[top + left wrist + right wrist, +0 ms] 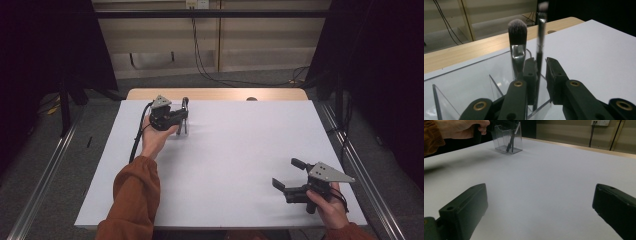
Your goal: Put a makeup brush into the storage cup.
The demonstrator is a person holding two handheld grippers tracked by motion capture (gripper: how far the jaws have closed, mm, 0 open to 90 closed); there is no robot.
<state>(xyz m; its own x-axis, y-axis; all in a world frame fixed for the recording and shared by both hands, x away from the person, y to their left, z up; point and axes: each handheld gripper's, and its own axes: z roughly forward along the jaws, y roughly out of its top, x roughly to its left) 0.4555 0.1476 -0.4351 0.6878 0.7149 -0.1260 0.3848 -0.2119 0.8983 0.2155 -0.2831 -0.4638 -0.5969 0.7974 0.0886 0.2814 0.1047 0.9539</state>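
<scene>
A clear acrylic organizer [461,82] [507,138] stands near the far left of the white tabletop [240,150]. In it stand a flat makeup brush with a dark, pale-tipped head [517,32] and a thin brush [541,30]. My left gripper [181,119] [540,61] is at the organizer, with the thin brush's handle between its jaws. The handle lies against one pad, and a thin gap shows on the other side. My right gripper [286,172] [539,202] rests low at the near right, wide open with nothing between its jaws.
A wooden table edge [215,94] shows beyond the white top. Dark curtains flank both sides, and cables [200,60] run over the floor behind. A person's orange sleeve [135,190] stretches along the left side.
</scene>
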